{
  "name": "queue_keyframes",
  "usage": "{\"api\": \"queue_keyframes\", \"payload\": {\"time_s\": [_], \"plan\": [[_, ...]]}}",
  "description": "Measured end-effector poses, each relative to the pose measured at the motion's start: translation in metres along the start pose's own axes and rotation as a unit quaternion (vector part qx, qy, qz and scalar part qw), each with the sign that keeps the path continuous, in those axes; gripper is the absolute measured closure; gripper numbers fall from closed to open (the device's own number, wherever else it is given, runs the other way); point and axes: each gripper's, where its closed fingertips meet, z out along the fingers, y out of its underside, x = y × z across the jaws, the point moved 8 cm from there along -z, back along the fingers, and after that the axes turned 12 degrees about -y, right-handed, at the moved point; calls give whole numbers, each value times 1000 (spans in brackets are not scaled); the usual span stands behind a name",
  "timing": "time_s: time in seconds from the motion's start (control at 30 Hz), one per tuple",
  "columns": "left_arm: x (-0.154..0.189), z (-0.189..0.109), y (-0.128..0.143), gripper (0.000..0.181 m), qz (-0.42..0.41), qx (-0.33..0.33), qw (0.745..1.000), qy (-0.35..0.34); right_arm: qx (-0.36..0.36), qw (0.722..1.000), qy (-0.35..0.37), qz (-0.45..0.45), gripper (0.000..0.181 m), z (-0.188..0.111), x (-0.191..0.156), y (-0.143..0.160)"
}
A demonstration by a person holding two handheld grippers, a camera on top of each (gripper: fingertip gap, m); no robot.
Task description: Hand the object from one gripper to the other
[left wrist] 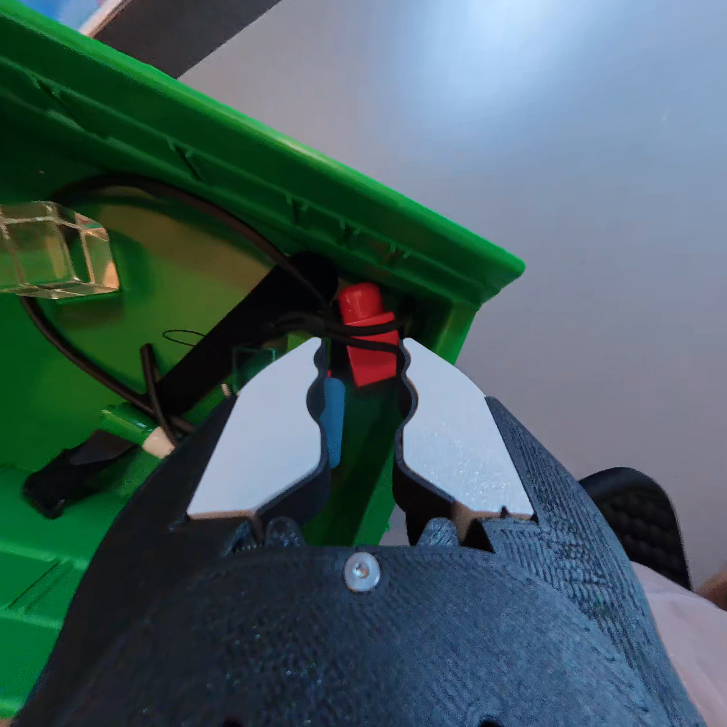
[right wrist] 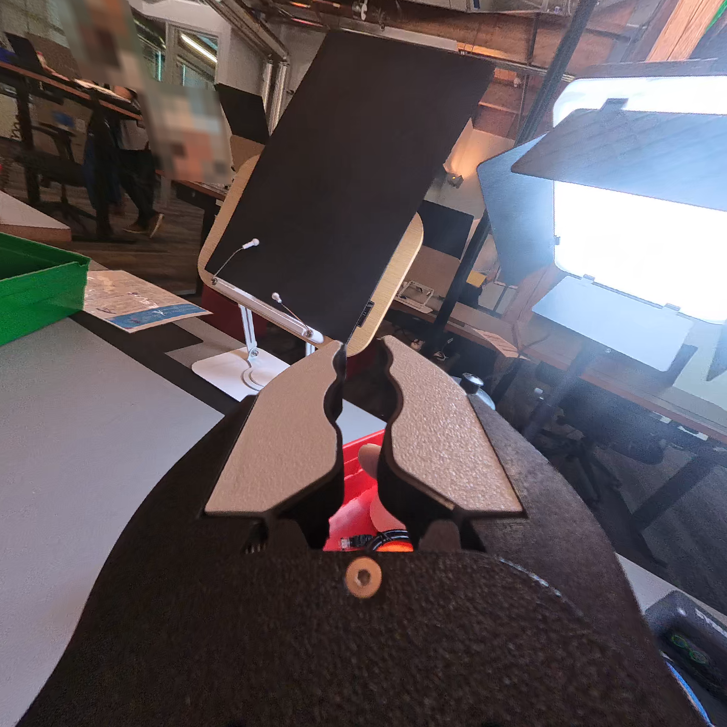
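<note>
A red plastic piece (left wrist: 368, 350) with a rounded cap lies in the corner of a green bin (left wrist: 244, 157), with thin black cable (left wrist: 366, 332) wound around it. My left gripper (left wrist: 362, 341) reaches into that corner, and its two fingertips press against the sides of the red piece. A blue object (left wrist: 333, 417) lies between the fingers, lower down. My right gripper (right wrist: 362, 343) is raised above the grey table (right wrist: 78, 432). Its jaws stand a little apart with nothing between them. The left gripper does not show in the right wrist view.
The green bin also holds a clear block (left wrist: 51, 251), a green pen (left wrist: 133, 429) and a black clip (left wrist: 67, 480). In the right wrist view, a black panel on a white stand (right wrist: 346, 189), a paper sheet (right wrist: 137, 299), the green bin (right wrist: 39, 283), a red tray (right wrist: 358, 488) and a bright lamp (right wrist: 637, 251). My hands' fingertips stand some 55 centimetres from each other.
</note>
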Motion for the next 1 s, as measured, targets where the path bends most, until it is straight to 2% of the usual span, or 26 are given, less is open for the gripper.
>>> {"api": "queue_keyframes", "payload": {"time_s": [0.03, 0.1, 0.27, 0.47, 0.57, 0.7, 0.8, 0.9, 1.0], "plan": [[-1, 0, -1, 147, -21, 9, 1000, 15, -2, 1000, -2, -2, 168, 1, -1, 0], [-2, 3, -4, 145, -57, 19, 997, 38, -7, 1000, -6, -7, 168, 3, -3, 1], [1, 24, -4, 141, -75, -29, 996, 42, -16, 1000, -18, -13, 168, 9, -10, 2], [5, 31, -8, 168, -43, -60, 997, 13, -28, 999, -25, -36, 168, 14, -17, 2], [6, 25, -11, 172, -24, -47, 999, 3, -32, 998, -28, -44, 168, 15, -20, 1], [-2, -9, -19, 174, -26, 29, 998, -40, -33, 998, -28, -56, 168, 15, -23, -2], [1, -50, -29, 174, -24, 135, 988, -64, -20, 998, -37, -55, 168, 15, -27, -7], [27, -92, -40, 174, 17, 244, 970, -9, 11, 995, -79, -60, 168, 17, -41, -17], [68, -120, -48, 175, 99, 319, 939, 83, 44, 982, -165, -78, 167, 19, -68, -28]]}}
